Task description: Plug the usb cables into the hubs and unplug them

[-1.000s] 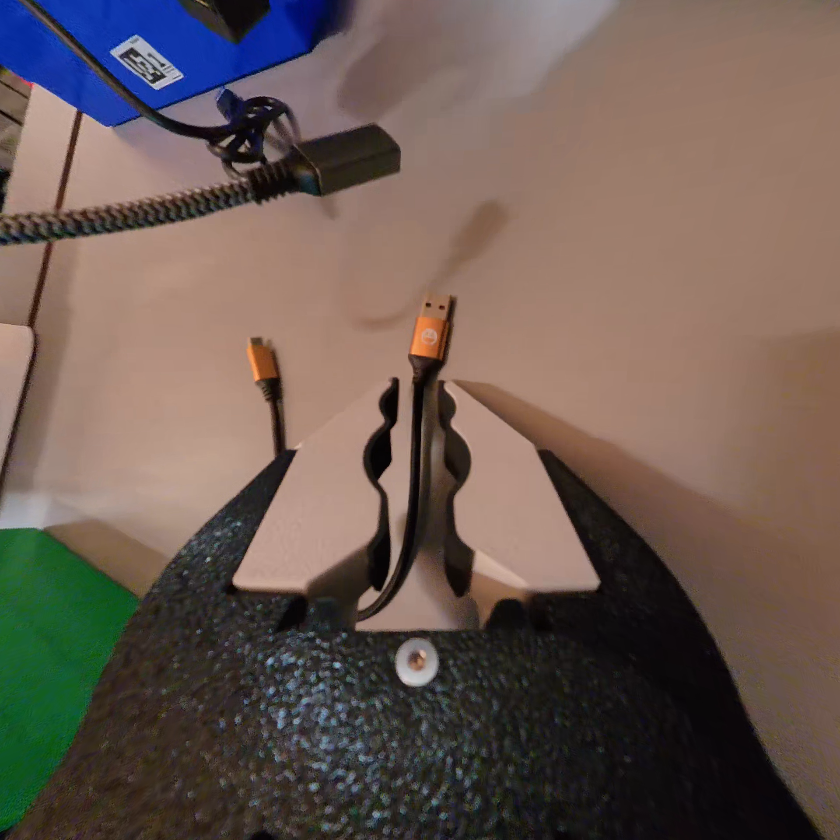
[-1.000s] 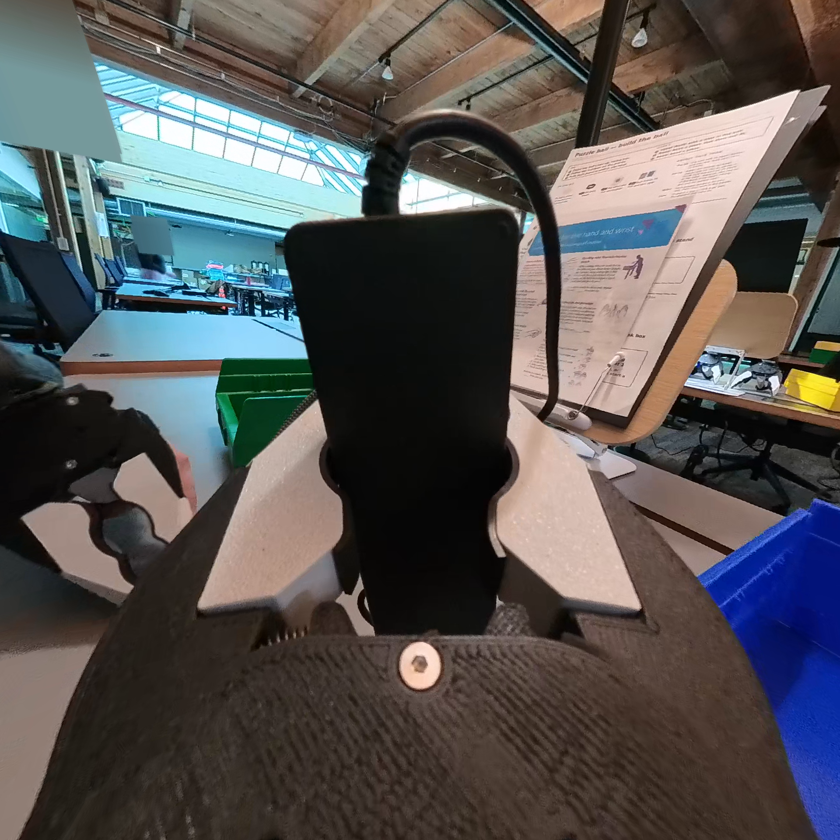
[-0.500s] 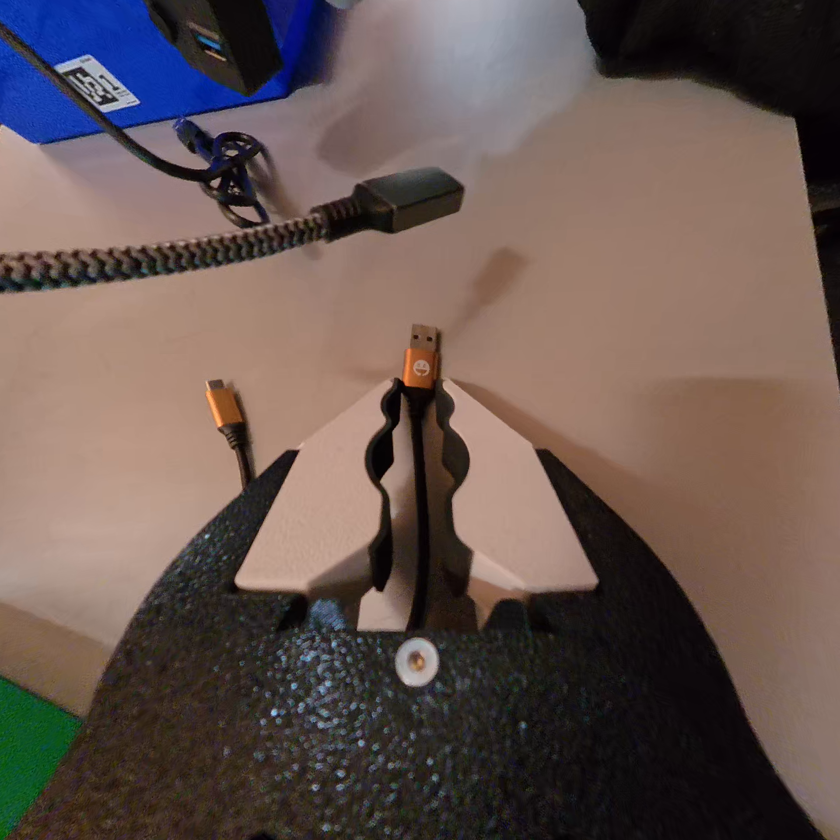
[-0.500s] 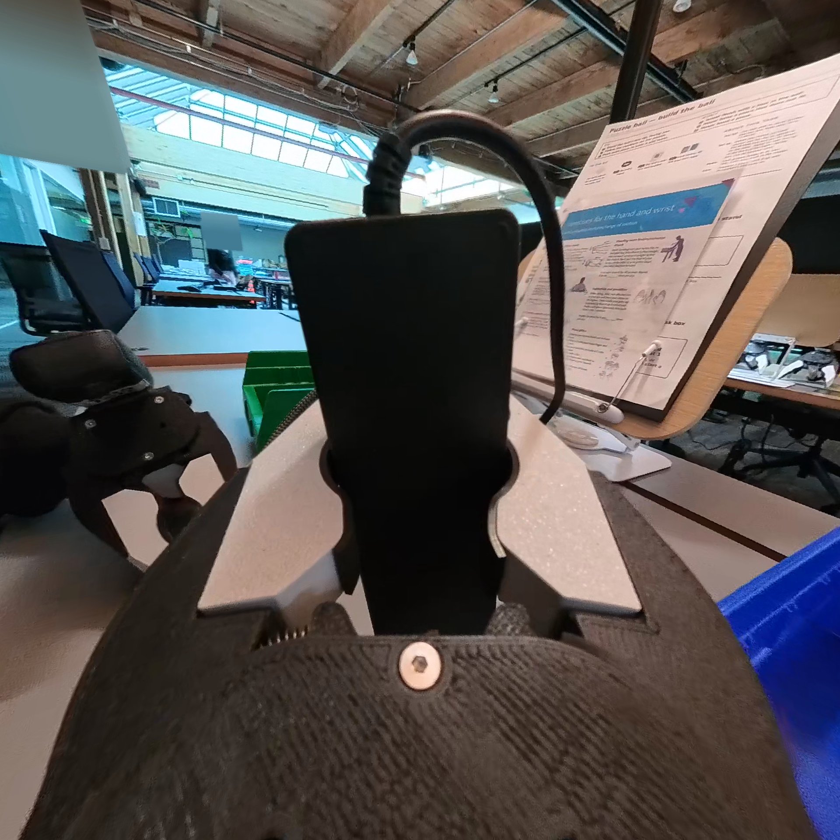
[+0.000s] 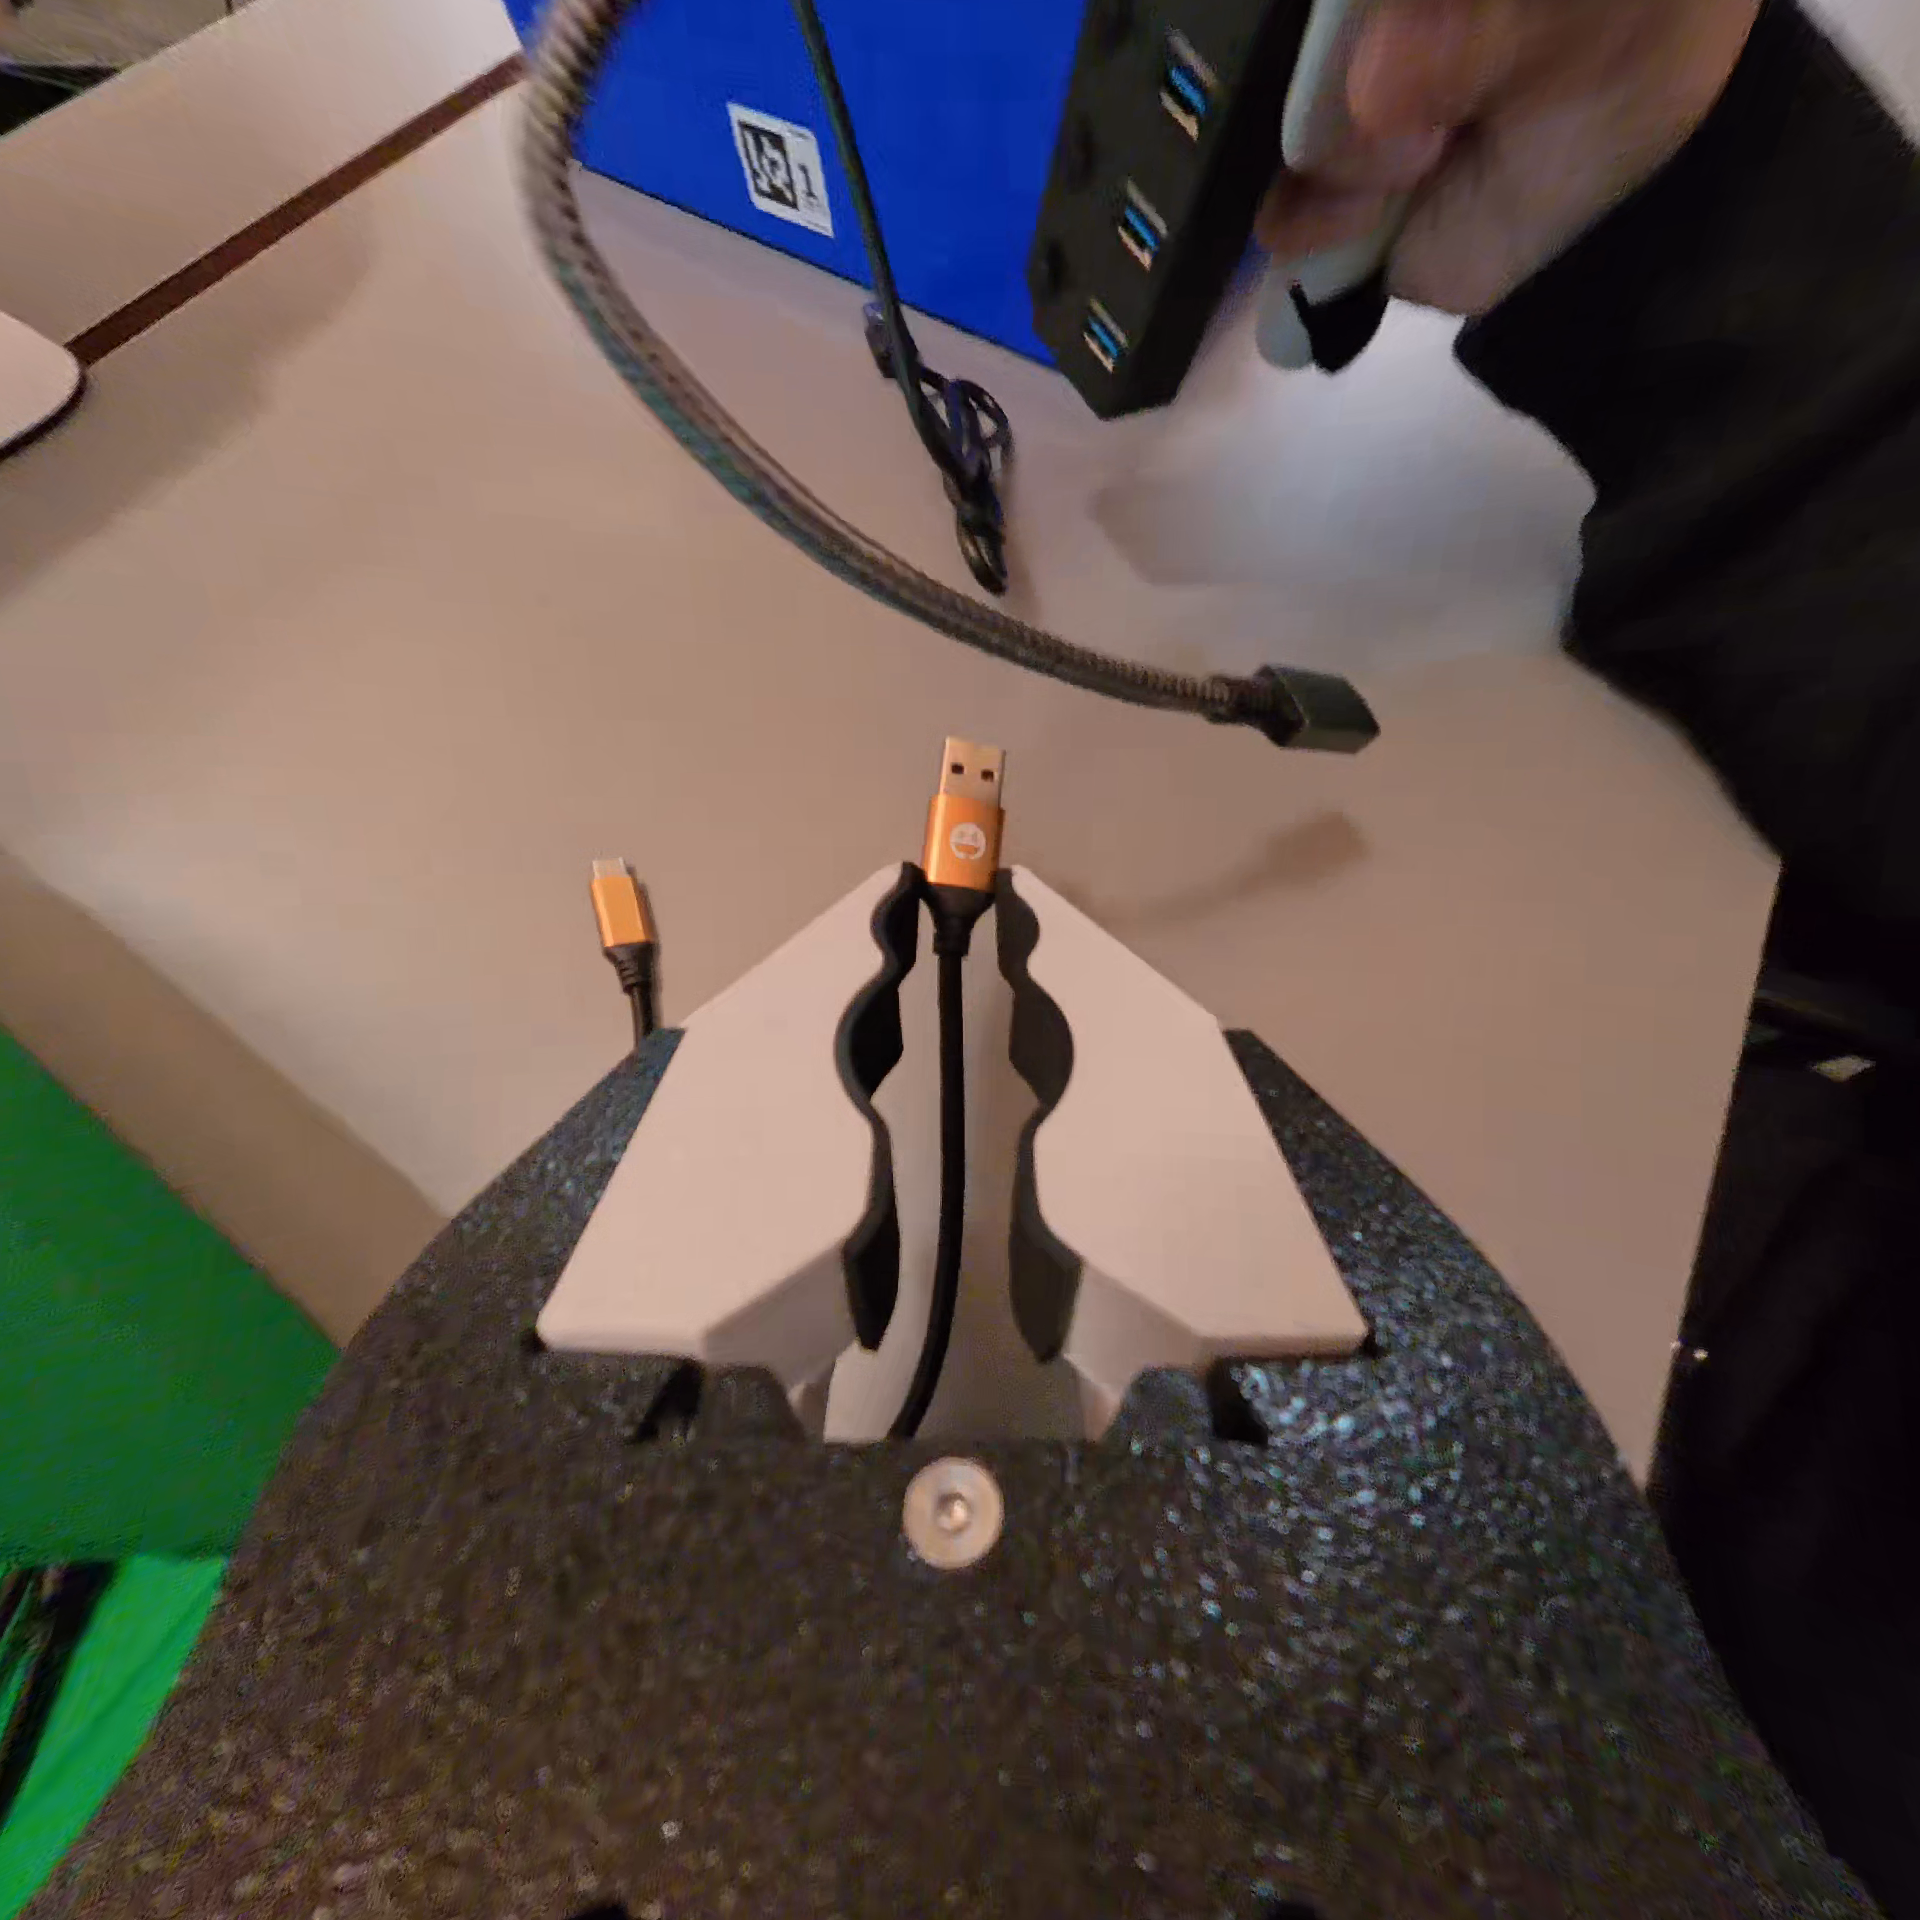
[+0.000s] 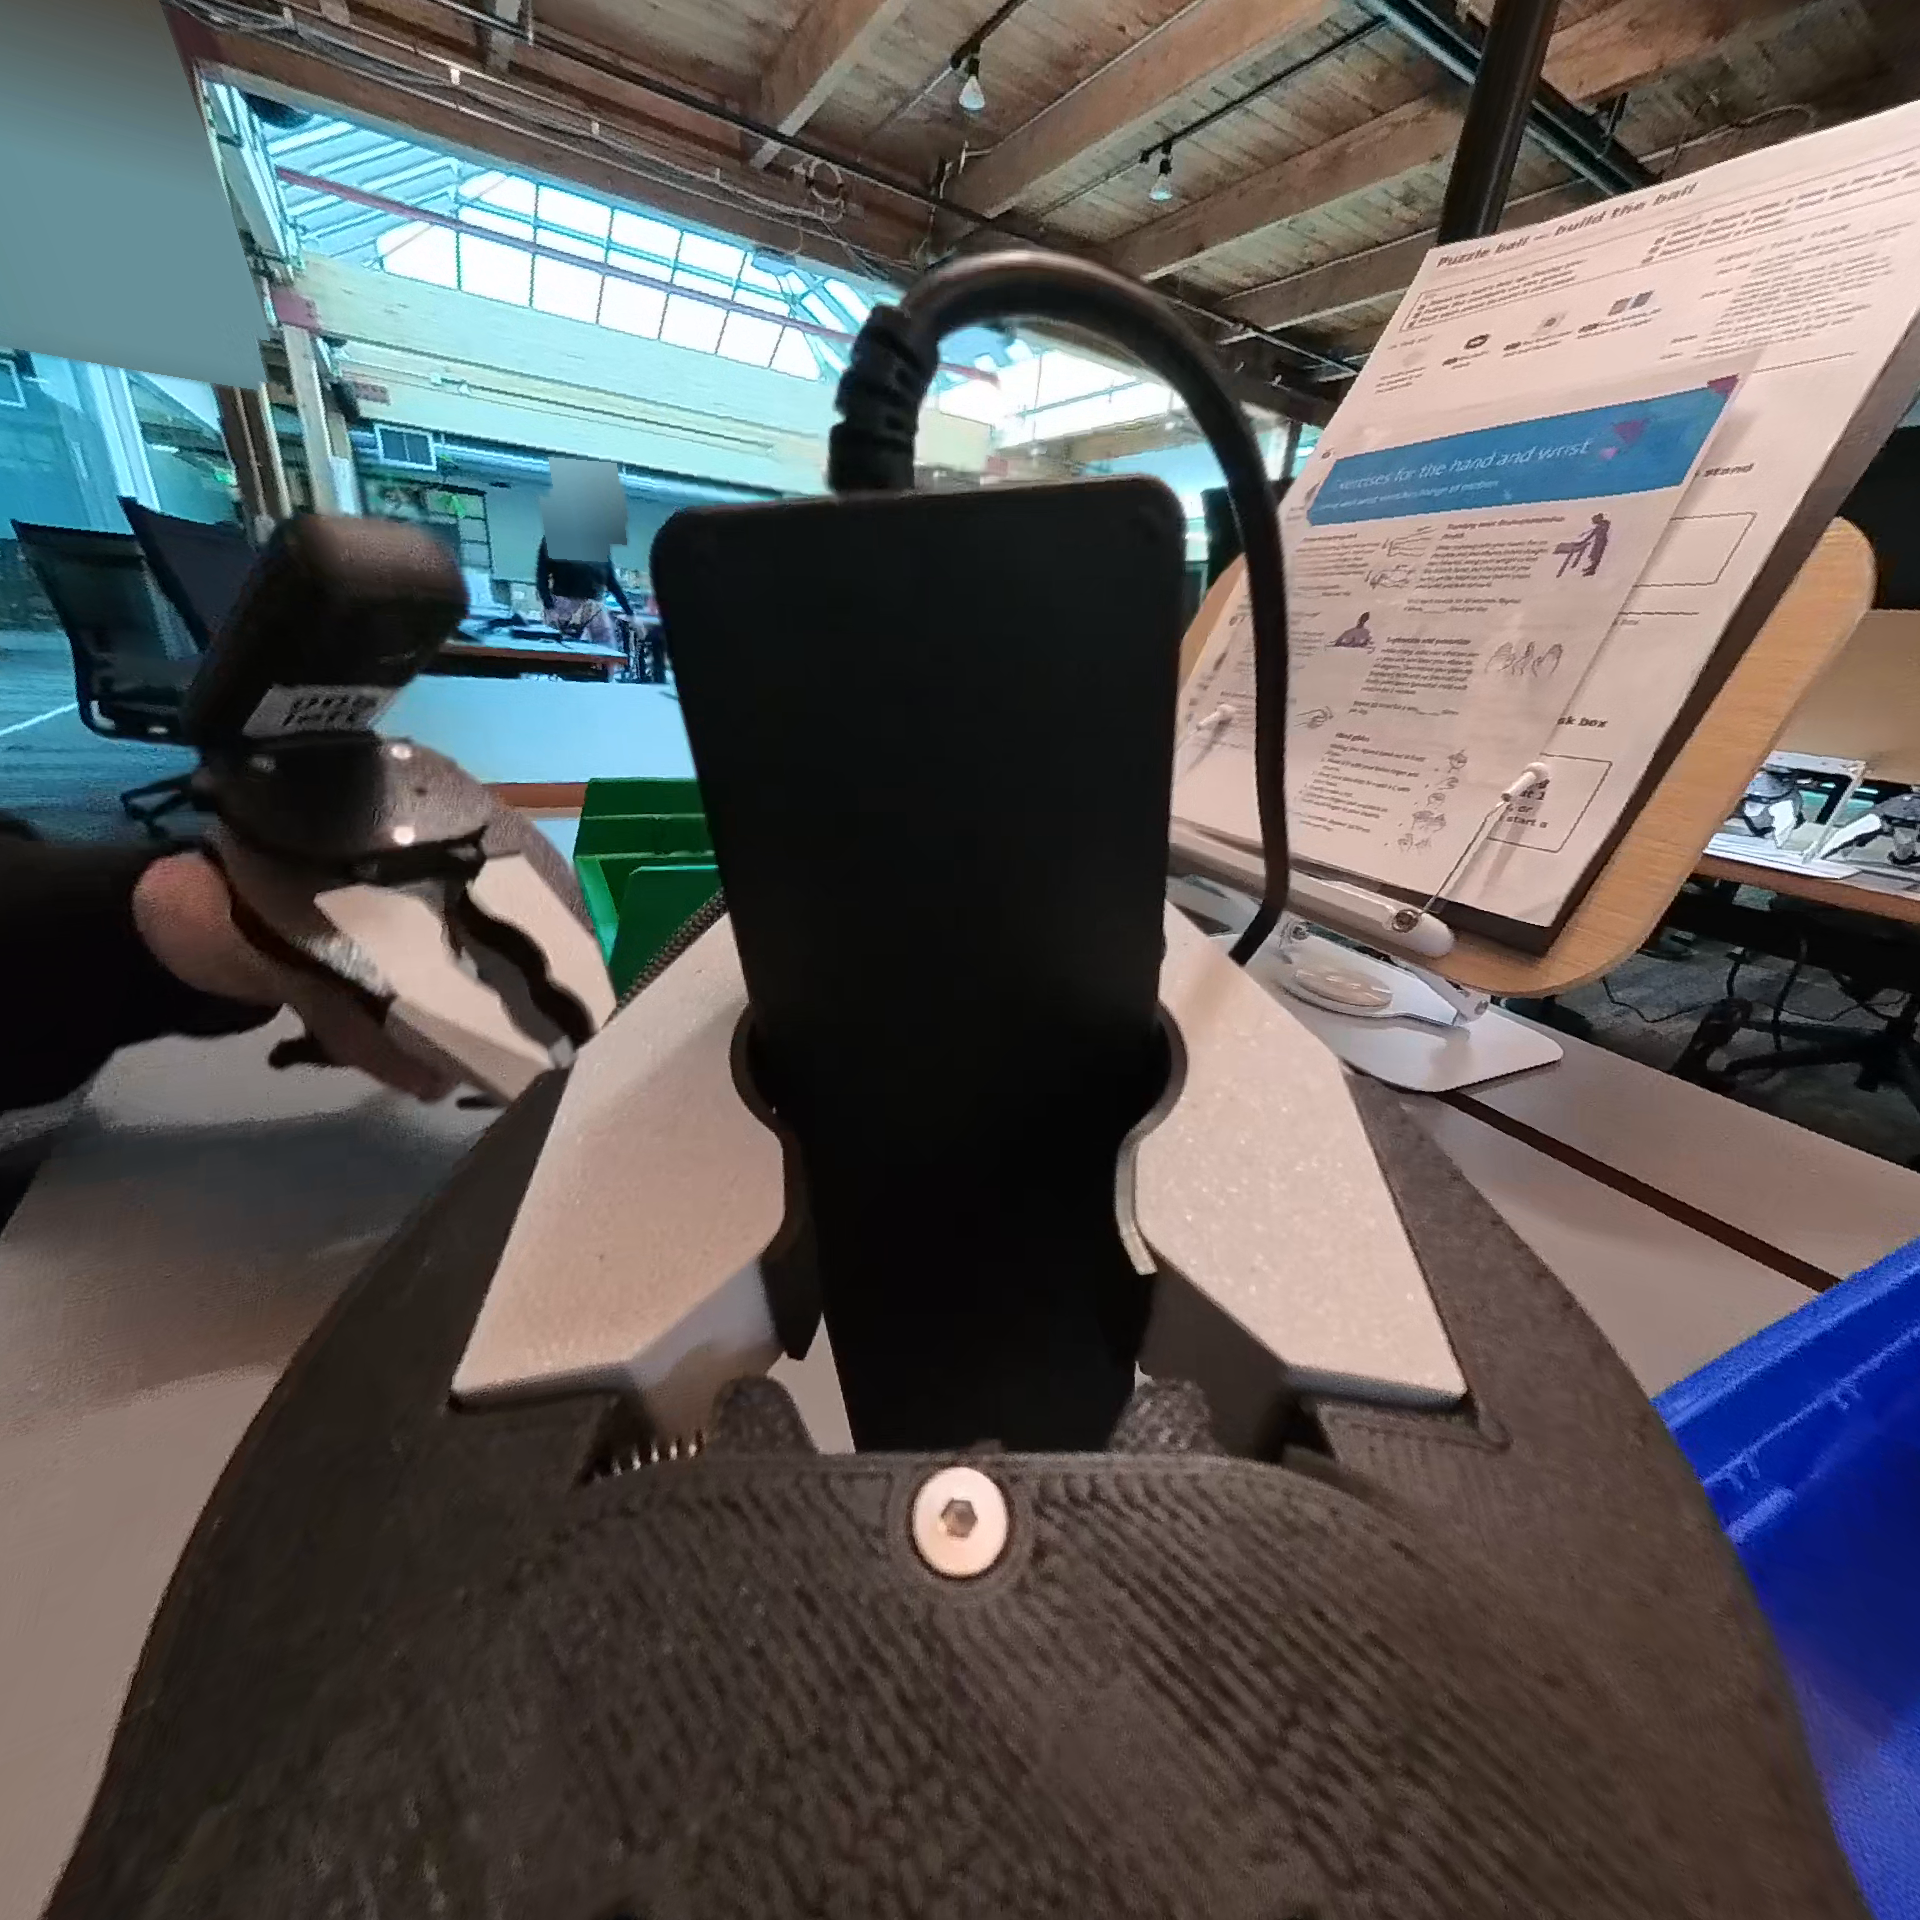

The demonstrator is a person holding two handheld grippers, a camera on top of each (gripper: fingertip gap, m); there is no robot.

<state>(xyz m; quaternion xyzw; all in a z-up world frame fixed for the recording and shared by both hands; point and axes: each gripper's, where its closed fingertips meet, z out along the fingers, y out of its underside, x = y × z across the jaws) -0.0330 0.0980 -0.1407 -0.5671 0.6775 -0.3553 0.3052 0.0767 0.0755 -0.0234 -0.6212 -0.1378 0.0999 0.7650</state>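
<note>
My left gripper [image 5: 961,894] is shut on an orange USB-A plug [image 5: 966,821] on a black cable; the metal tip sticks out past the fingertips. The cable's other orange plug [image 5: 620,914] hangs at the left. My right gripper [image 6: 956,1049] is shut on a black USB hub [image 6: 925,790] and holds it upright above the table. The hub also shows in the left wrist view [image 5: 1153,197], top right, with blue ports facing me, well beyond the plug. The left gripper shows in the right wrist view [image 6: 468,966], at the left.
A braided grey cable [image 5: 790,488] with a dark connector [image 5: 1314,707] arcs over the table. A blue bin [image 5: 831,135] stands behind; it also shows at lower right [image 6: 1808,1507]. A green bin [image 6: 644,883] and a tilted document stand [image 6: 1558,582] stand behind the table.
My left gripper with the orange plug has lifted and turned toward the hub, which now shows large at top right. The right gripper still holds the hub upright.
</note>
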